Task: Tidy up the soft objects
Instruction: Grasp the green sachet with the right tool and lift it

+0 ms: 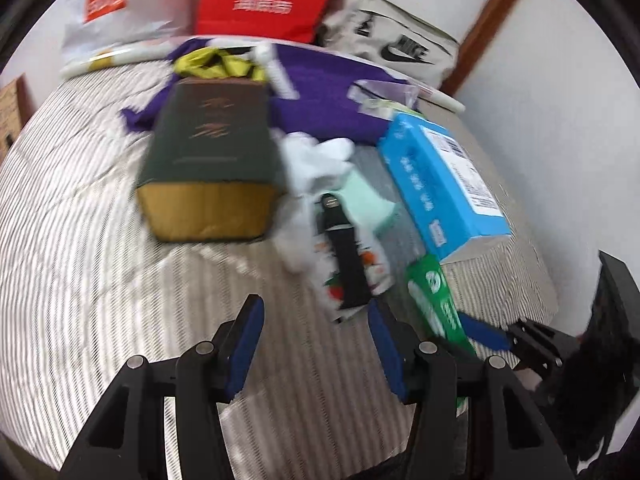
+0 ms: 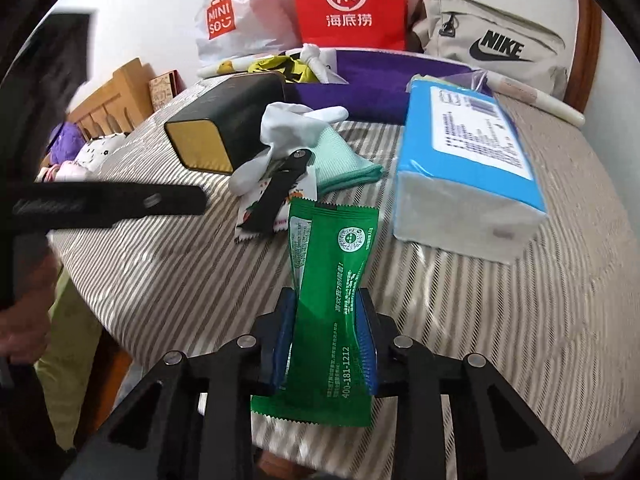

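My right gripper (image 2: 326,304) is shut on a green foil packet (image 2: 336,264), its blue pads pinching the packet's lower half just above the striped cloth. The packet (image 1: 434,296) and one blue fingertip (image 1: 484,332) also show at the right of the left wrist view. My left gripper (image 1: 316,312) stands open over the striped tablecloth (image 1: 100,260) with nothing between its fingers. Ahead lie white gloves (image 2: 296,124), a mint cloth (image 2: 342,156), a black strap (image 2: 280,192) on a small printed packet, and a purple cloth (image 2: 380,92).
A dark green box with a gold end (image 2: 216,128) lies at the left, a blue tissue pack (image 2: 468,152) at the right. A red bag (image 2: 348,0), a white shopping bag (image 2: 224,16) and a beige sports bag (image 2: 492,44) line the back wall. The table edge drops off at the left.
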`<state>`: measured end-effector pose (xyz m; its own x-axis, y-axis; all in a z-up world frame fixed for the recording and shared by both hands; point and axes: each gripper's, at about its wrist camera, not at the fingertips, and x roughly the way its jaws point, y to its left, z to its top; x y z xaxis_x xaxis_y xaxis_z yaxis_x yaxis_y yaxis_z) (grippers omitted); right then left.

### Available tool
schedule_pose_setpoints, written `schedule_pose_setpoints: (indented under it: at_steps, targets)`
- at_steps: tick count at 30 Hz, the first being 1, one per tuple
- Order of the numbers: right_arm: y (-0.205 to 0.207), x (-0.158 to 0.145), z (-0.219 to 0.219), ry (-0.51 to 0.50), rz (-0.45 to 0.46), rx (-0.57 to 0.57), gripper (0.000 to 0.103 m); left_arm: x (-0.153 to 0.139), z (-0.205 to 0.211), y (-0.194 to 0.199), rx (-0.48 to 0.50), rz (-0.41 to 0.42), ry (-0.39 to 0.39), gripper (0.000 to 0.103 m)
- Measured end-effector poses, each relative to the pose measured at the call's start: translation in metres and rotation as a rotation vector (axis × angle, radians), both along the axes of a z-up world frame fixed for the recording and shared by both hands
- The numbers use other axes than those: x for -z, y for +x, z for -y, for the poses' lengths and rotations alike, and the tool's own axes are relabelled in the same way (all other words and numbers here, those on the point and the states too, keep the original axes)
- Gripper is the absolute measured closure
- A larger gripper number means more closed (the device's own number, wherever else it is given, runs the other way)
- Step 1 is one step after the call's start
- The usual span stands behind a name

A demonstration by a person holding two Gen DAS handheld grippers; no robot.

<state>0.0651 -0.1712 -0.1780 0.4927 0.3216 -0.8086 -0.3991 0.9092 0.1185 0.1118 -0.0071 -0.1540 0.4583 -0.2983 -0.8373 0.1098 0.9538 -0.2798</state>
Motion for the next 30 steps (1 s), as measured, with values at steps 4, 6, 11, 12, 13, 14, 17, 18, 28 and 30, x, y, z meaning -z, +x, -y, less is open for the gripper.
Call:
schedule_pose_setpoints:
  at_steps: [4,6,11,12,13,14,17,18,28,30]
  targets:
    - [-0.011,-0.002,0.012,-0.02,0.015,0.013,0.073,0.005,0.023,0.012,0.023,0.011,0.03,0.051]
    - [-0.014,-0.001,0.019,-0.046,0.024,0.025,0.073,0.009,0.029,0.017,0.018,0.017,0.035,0.056]
    - [-0.014,0.005,0.043,-0.052,0.01,0.06,0.073,0.02,0.039,0.028,0.012,0.011,0.056,0.067]
    - [-0.014,0.006,0.046,-0.052,0.011,0.066,0.073,0.022,0.041,0.031,0.001,0.01,0.071,0.068]
    - [-0.013,0.006,0.05,-0.051,0.012,0.072,0.073,0.022,0.042,0.032,-0.007,0.015,0.087,0.068]
    - [-0.013,0.007,0.053,-0.048,0.01,0.077,0.073,0.022,0.043,0.033,-0.021,0.024,0.103,0.068]
    - [-0.01,0.01,0.059,-0.028,0.0,0.088,0.073,0.023,0.046,0.037,-0.024,0.027,0.136,0.068]
    - [-0.009,0.011,0.059,-0.025,-0.003,0.088,0.073,0.023,0.048,0.038,-0.02,0.03,0.151,0.068]
    - [-0.002,0.013,0.062,-0.005,0.0,0.101,0.073,0.022,0.061,0.037,0.025,0.044,0.203,0.08]
    - [0.0,0.015,0.062,-0.006,-0.002,0.103,0.073,0.023,0.06,0.039,0.014,0.038,0.203,0.061]
